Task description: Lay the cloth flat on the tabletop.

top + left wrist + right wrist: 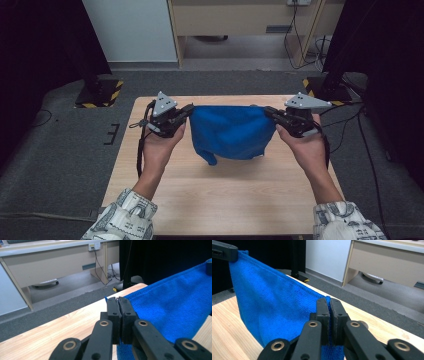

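We have the blue cloth (pixel 227 131) stretched above the tabletop (pixel 225 200), left tool (pixel 186 113) and right tool (pixel 270 113) each clamped on a top corner. Thin bites; more tension could slip one.

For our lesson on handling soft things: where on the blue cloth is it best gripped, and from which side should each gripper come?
Grip the blue cloth at its two top corners, each gripper coming in level from its own outer side. The left gripper and right gripper are shut on those corners now; the hemmed top edge runs taut between them and the rest hangs down to the table, so the cloth probably spreads flat.
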`<state>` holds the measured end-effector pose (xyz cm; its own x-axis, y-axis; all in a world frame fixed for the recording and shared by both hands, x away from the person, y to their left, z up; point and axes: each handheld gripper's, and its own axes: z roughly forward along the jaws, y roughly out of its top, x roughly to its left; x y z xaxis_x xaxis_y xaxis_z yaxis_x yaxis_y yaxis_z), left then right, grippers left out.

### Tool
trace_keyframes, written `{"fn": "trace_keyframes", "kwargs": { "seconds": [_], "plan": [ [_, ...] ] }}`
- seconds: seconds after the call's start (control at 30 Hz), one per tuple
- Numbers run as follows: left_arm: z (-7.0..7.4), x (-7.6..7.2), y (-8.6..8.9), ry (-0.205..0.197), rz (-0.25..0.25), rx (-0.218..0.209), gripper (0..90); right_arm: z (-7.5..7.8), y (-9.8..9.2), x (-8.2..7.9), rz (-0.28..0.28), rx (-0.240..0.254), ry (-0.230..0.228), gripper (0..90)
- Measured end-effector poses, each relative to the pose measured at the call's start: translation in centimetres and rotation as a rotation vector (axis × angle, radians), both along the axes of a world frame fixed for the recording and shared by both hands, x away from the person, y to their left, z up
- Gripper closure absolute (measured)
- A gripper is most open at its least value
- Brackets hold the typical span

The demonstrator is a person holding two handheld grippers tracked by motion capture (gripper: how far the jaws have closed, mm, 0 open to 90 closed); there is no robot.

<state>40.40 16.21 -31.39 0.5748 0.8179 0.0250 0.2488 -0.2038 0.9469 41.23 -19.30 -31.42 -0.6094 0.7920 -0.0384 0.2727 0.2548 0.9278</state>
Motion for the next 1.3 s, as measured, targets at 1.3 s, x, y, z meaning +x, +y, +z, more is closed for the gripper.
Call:
{"fn": "trace_keyframes", "kwargs": {
  "seconds": [1.3],
  "plan": [
    [-5.7, 2.9, -1.4, 0.193, 0.006, 0.043, 87.5, -6.0, -0.7, 2.8, -0.008, -0.061, 0.118, 86.9]
  ]
}}
